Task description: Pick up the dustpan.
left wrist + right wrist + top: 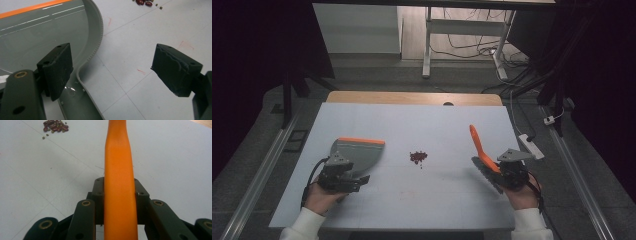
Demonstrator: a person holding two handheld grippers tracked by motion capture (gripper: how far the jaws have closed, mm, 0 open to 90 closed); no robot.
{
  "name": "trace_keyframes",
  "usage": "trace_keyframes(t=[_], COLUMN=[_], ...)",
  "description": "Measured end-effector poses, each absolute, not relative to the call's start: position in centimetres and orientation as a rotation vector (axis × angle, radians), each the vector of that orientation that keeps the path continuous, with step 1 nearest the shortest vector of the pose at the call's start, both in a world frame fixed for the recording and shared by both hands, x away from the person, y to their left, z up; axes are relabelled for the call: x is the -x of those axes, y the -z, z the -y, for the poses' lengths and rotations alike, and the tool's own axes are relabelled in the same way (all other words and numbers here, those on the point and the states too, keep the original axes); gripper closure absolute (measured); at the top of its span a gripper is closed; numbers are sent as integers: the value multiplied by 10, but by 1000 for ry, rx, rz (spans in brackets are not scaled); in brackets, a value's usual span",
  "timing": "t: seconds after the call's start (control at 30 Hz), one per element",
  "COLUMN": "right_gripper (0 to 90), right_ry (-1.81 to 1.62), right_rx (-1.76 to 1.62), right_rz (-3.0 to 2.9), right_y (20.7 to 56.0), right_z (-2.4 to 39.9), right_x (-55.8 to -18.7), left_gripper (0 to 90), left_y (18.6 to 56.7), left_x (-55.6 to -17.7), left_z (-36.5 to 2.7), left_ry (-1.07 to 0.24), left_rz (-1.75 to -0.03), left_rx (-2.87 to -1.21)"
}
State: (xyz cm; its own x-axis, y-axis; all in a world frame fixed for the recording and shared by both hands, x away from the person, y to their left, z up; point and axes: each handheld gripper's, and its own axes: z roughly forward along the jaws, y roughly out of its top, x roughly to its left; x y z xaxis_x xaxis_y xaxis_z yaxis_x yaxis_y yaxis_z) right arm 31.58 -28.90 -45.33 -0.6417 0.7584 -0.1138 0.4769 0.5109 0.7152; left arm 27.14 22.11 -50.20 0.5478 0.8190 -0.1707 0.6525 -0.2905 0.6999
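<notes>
High view: brush [482, 150] is clamped in the right gripper [506, 172]; left gripper [343, 176], jaws apart, should be closed on the dustpan [358, 152] handle before beans [418, 157] are swept.

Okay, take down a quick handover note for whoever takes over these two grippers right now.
Left gripper: jaws wide open, holding nothing, over the handle end of the grey dustpan, which lies on the white table with its orange lip pointing away.
Right gripper: shut on the orange handle of the brush; bristles low by the table on the right.
Red beans: small pile mid-table between pan and brush, a few strays beside it.
Done: brush picked up.
Left: probably grip the dustpan, sweep the beans into it.
</notes>
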Motion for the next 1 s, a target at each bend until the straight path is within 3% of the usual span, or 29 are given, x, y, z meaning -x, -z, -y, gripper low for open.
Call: trace_keyframes(t=[1.0], right_gripper=[700], right_ry=[-965], right_rx=[-991], right_rz=[-2335], right_y=[448], right_z=[288], right_x=[-315], left_gripper=[184], left_y=[485], left_x=[-272], left_z=[-209], left_ry=[-295], left_rz=[-1214], left_rx=[-2012])
